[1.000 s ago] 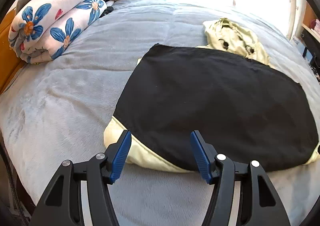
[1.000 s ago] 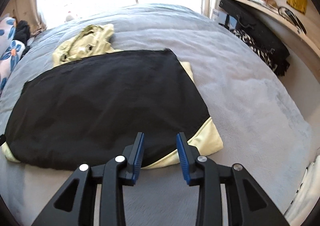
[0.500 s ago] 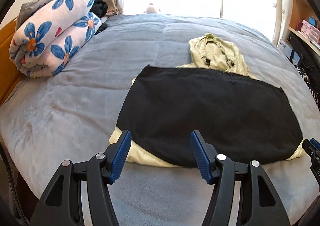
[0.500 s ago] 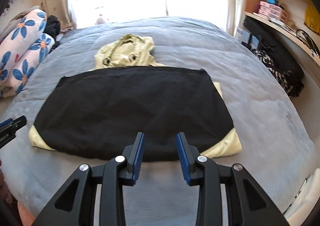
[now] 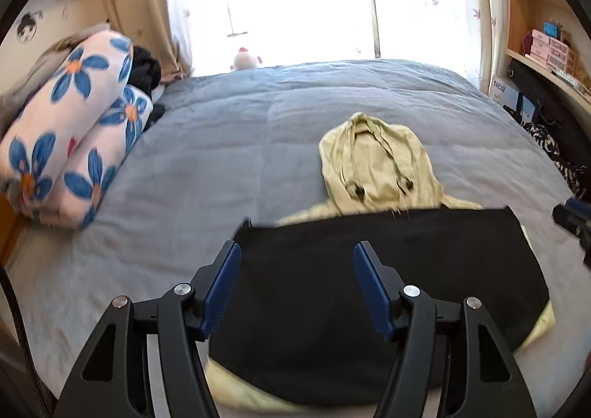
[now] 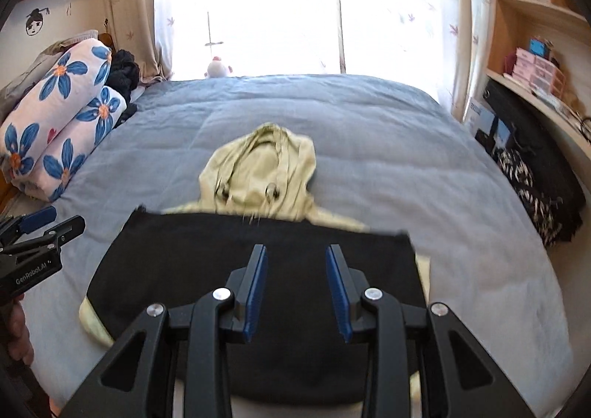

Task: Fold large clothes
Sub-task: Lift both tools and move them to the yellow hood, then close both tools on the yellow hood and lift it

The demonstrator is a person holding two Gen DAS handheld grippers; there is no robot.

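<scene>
Bed [image 5: 229, 144]: wide, covered in a soft grey-blue quilted spread with a faint nap, filling the middle of both views. Hoodie [image 5: 373, 163]: pale yellow-green, matte cotton look, hood lying flat at frame centre with two drawstring ends; its body is folded beneath a black fabric panel [image 5: 369, 270], a smooth, near-rectangular dark sheet lying in the lower half of the frame, with yellow edges peeking out at its lower corners. Left gripper [image 5: 297, 285]: black plastic arms, blue ribbed pads, jaws spread wide with nothing between them, poised above the panel's left part. Right gripper [image 6: 297, 288]: same build, jaws parted more narrowly, also empty, above the panel's middle. Rolled bedding [image 5: 70, 129]: white with blue flowers, plump cylinders at the left edge. Plush toy [image 5: 245, 59]: small, white and pink, at the bed's far edge against the bright window. Right wrist view alone shows the left gripper's side profile at lower left and a face doodle [image 6: 35, 22] on the wall; the left wrist view shows only the right gripper's tip at its right edge.
</scene>
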